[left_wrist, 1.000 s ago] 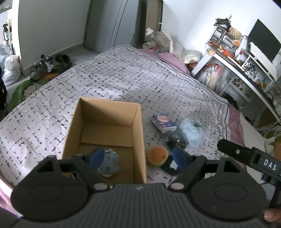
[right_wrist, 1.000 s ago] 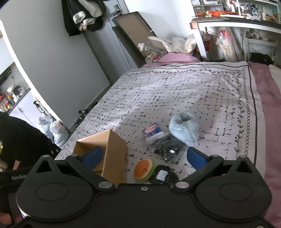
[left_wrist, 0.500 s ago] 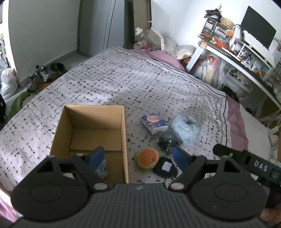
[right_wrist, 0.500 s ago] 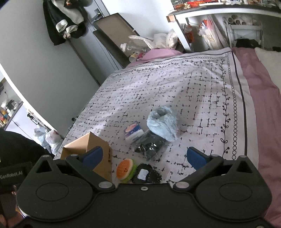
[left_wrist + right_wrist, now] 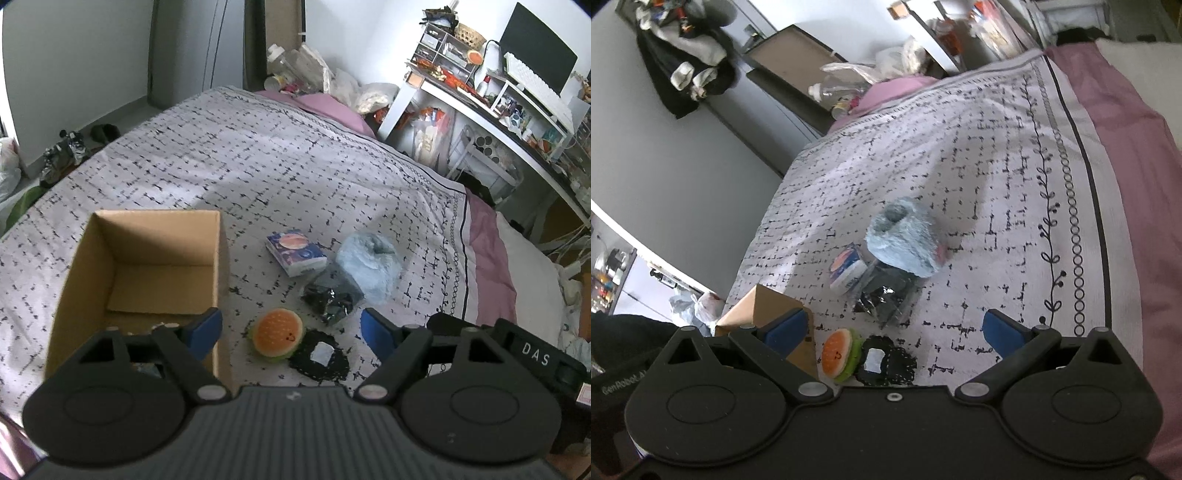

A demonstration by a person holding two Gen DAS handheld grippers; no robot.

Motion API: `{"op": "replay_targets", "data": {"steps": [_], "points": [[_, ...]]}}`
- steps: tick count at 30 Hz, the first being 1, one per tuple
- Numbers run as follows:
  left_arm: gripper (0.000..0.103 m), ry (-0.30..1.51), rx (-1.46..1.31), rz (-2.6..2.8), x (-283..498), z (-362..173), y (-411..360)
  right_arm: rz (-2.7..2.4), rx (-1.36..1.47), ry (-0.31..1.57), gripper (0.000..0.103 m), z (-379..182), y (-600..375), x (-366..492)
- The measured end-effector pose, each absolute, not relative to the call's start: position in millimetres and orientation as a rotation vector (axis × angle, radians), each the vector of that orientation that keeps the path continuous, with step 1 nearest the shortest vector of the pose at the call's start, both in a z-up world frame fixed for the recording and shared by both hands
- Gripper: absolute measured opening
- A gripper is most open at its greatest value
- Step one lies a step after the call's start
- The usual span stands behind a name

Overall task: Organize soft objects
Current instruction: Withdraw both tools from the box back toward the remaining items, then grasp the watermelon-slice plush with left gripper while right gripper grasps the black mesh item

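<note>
An open cardboard box (image 5: pixel 147 266) stands on the bed, also in the right wrist view (image 5: pixel 775 314). Right of it lie an orange burger-shaped plush (image 5: pixel 277 332) (image 5: pixel 838 354), a flat black pad with a white label (image 5: pixel 321 356) (image 5: pixel 886 363), a dark wrapped bundle (image 5: pixel 328 295) (image 5: pixel 886 295), a tissue pack (image 5: pixel 295 251) (image 5: pixel 847 271) and a fluffy light-blue item (image 5: pixel 369 266) (image 5: pixel 905 240). My left gripper (image 5: pixel 291 334) is open and empty above the plush. My right gripper (image 5: pixel 892 330) is open and empty above the pad.
The bed (image 5: pixel 258 155) has a patterned white cover with a purple sheet (image 5: pixel 1126 129) at its right side. A cluttered white desk (image 5: pixel 498 110) stands beyond the bed. Shoes (image 5: pixel 62 155) and bags lie on the floor at the left.
My left gripper has shifted right, from over the box to over the plush and pad. My right gripper has tilted and moved, bringing the blue item nearer the view's centre. Both stay open.
</note>
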State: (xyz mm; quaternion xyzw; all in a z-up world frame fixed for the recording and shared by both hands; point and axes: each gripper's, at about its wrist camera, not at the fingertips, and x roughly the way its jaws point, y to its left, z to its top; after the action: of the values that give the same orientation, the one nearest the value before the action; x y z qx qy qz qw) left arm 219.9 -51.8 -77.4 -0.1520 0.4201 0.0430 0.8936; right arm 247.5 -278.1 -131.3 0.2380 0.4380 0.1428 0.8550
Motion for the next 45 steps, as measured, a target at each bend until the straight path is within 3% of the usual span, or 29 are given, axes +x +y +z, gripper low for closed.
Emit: {"op": "replay_targets", "data": {"steps": [3, 8, 12, 28, 43, 45], "points": [[0.077, 0.884, -0.313, 0.080, 226, -85, -56, 0.313, 0.506, 0.958, 0.100, -138, -276, 248], [0.059, 0.939, -0.317, 0.057, 238, -100, -59, 0.316, 0.538, 1.008, 0.087, -149, -273, 252], [0.052, 0.974, -0.323, 0.050, 249, -113, -63, 0.315, 0.588, 1.057, 0.080, -162, -273, 257], [0.050, 1.088, -0.296, 0.096, 288, -155, -71, 0.304, 0.621, 1.184, 0.062, -197, -259, 273], [0.050, 1.141, -0.274, 0.172, 308, -188, -69, 0.329, 0.519, 1.217, 0.062, -206, -243, 282], [0.035, 1.136, -0.289, 0.191, 307, -189, -63, 0.335, 0.497, 1.213, 0.062, -206, -239, 283]]}}
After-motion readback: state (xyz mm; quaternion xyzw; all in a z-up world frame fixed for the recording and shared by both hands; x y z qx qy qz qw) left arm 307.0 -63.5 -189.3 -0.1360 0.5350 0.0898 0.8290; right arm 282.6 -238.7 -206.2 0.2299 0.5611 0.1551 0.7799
